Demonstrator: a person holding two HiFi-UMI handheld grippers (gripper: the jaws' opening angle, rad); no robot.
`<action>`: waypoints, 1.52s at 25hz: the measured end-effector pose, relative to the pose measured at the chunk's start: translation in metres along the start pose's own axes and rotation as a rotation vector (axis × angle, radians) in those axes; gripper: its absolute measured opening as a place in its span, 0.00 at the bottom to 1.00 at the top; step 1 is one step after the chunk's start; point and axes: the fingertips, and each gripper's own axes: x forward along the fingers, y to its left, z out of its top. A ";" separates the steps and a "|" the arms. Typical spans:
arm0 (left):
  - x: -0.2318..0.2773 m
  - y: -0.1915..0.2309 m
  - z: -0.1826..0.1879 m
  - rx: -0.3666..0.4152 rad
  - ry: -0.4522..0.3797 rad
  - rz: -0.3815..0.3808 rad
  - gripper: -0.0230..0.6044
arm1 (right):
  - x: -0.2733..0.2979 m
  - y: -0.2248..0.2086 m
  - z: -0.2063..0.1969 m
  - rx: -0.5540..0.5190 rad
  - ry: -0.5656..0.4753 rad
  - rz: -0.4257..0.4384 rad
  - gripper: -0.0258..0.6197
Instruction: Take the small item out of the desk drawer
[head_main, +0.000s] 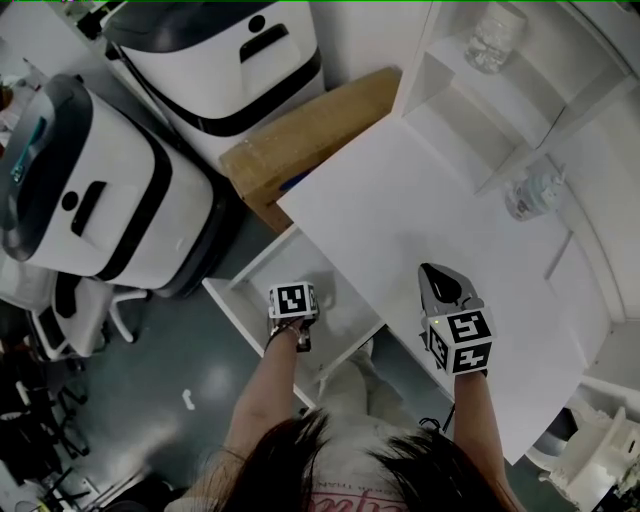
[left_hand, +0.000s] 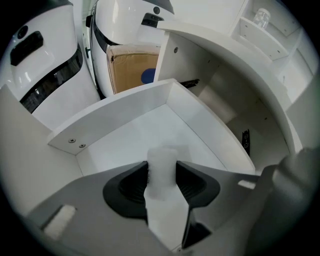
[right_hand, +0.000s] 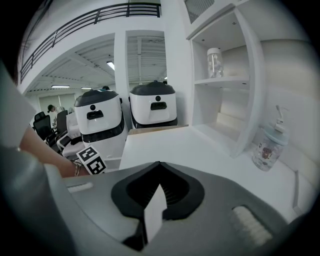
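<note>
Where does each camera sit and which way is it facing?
Head view: on the person's head, facing steeply down at the desk and open drawer; hair, forearms, left gripper, right gripper show.
Left gripper view: on that gripper, facing down into the drawer; jaws shut on a small white item.
Right gripper view: on that gripper, facing across the desk toward the shelves; jaws shut.
Shared: pump bottle, in head and right gripper views.

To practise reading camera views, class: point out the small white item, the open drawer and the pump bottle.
small white item (left_hand: 162, 167), left gripper view, on its upper body.
open drawer (left_hand: 112, 111), left gripper view, on its wall rim.
pump bottle (right_hand: 268, 147), right gripper view, on its clear body.
</note>
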 end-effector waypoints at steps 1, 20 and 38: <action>-0.003 0.004 0.001 0.006 -0.002 0.020 0.33 | -0.001 0.001 0.002 -0.001 -0.003 0.003 0.04; -0.059 -0.008 0.020 0.008 -0.098 0.025 0.33 | -0.028 0.014 0.034 -0.028 -0.067 0.032 0.04; -0.120 -0.018 0.040 0.016 -0.216 0.000 0.33 | -0.046 0.020 0.083 0.017 -0.186 0.063 0.04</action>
